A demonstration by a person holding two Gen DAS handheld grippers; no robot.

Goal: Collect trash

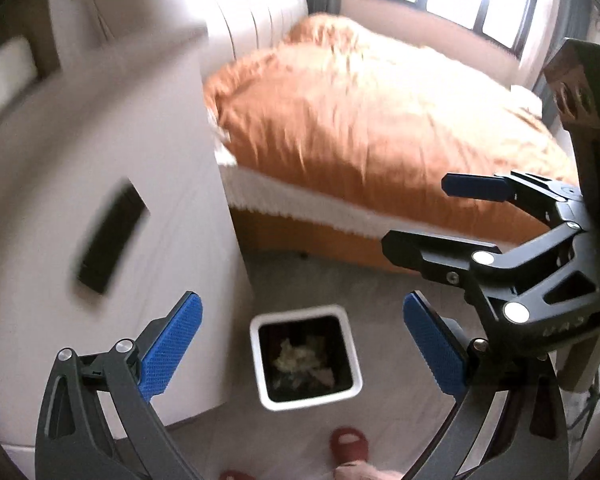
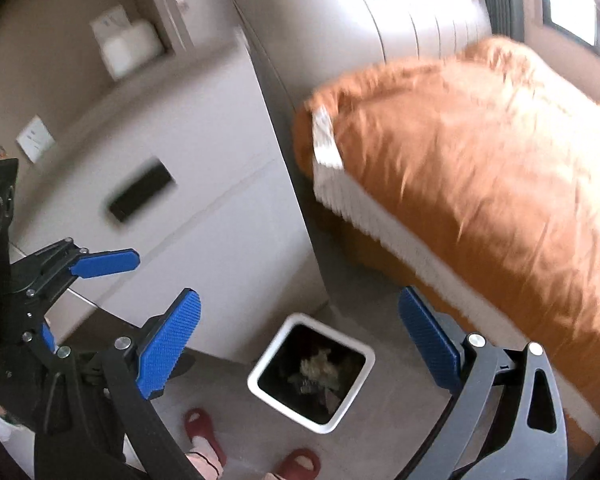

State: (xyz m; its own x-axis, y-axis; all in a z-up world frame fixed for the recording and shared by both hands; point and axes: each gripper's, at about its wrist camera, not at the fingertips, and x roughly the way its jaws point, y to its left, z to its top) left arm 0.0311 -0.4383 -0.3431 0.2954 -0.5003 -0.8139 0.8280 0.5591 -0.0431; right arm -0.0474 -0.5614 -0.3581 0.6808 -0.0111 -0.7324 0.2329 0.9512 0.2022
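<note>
A white square bin with a dark liner stands on the floor between the cabinet and the bed, with crumpled yellowish trash at its bottom. My left gripper hangs well above it, open, nothing between its blue pads. At the right of that view the right gripper is also open and empty. In the right wrist view the bin and its trash lie below the open right gripper. The left gripper shows at the left, jaws spread, its lower finger partly hidden.
A white cabinet with a flat black object on top stands left of the bin. A bed with an orange cover and padded headboard fills the right. A person's feet in red slippers stand close in front of the bin.
</note>
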